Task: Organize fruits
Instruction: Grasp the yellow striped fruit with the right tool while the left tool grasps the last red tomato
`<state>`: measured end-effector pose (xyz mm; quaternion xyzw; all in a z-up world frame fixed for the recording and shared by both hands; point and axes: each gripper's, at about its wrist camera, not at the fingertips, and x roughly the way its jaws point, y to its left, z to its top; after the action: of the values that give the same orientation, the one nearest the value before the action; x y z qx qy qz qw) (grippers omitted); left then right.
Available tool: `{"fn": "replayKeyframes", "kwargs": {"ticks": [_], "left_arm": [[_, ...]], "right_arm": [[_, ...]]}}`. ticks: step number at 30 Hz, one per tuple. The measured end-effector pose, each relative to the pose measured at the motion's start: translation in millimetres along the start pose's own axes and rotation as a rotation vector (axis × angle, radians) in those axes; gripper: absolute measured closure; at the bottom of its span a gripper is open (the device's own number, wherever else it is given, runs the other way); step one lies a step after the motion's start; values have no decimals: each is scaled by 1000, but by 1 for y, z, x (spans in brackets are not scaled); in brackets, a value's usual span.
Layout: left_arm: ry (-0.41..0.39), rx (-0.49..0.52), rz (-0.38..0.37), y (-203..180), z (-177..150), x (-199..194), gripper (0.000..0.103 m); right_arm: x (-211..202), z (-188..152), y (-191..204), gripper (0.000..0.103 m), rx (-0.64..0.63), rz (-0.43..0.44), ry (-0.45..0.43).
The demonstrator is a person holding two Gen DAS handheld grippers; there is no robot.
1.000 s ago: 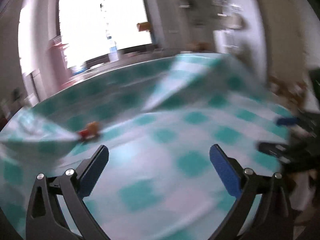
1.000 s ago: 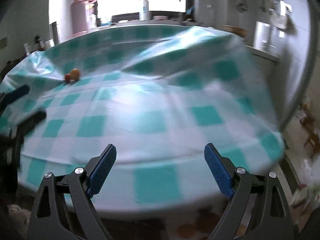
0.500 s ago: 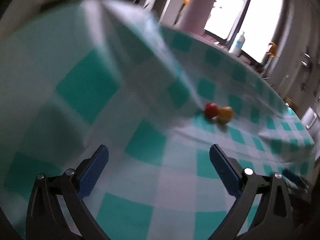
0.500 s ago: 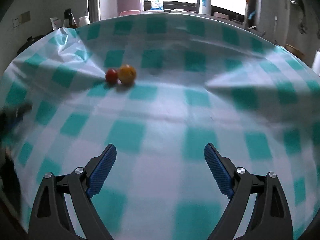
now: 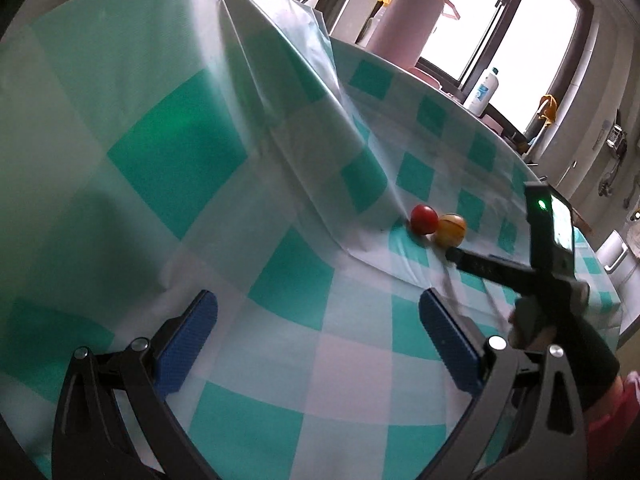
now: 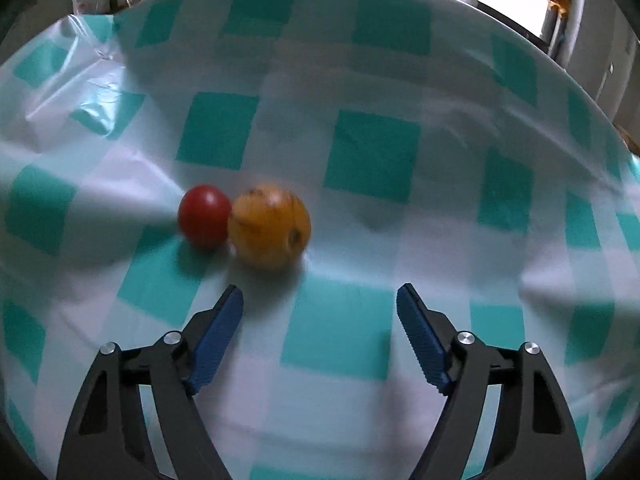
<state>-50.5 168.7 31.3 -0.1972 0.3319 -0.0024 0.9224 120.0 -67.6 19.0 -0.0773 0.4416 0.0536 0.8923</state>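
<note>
A small red fruit (image 6: 204, 215) and a larger orange fruit (image 6: 270, 226) lie touching on the teal-and-white checked tablecloth (image 6: 360, 152). My right gripper (image 6: 319, 300) hovers just short of the orange fruit; its jaws are closing with nothing between them. From the left wrist both fruits, red (image 5: 424, 219) and orange (image 5: 451, 229), sit far ahead, with the right gripper (image 5: 454, 257) reaching toward them from the right. My left gripper (image 5: 318, 308) stands open and empty over the cloth.
A tall fold of the tablecloth (image 5: 280, 92) rises left of the fruits. A pink flask (image 5: 404, 20), a dark bottle (image 5: 340, 0) and a white bottle (image 5: 485, 92) stand beyond the table by the window. A gloved hand (image 5: 560, 332) holds the right gripper.
The right gripper moved close to the two fruits and its jaws narrowed. The left gripper swung round earlier and has stayed still since; the right gripper now shows in its view.
</note>
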Motion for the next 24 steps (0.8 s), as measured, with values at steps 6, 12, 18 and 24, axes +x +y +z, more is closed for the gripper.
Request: {"fn": "replayKeyframes", "kwargs": {"ticks": [6,12,18,24], "left_arm": [[-10,97,23,-21,-7,0,2],[0,75,1,-18,-7,1,2],[10,90,-18,-22,-9,4,2],[26,117,-16,-28,-9,7,2]], "right_arm": [[18,17,6,39,-4,46,4],[6,7,3,60,32,107,21],[-56,-62,-45,60,172,199,-48],[-101,-143,-119,60,343,212,-105]]}}
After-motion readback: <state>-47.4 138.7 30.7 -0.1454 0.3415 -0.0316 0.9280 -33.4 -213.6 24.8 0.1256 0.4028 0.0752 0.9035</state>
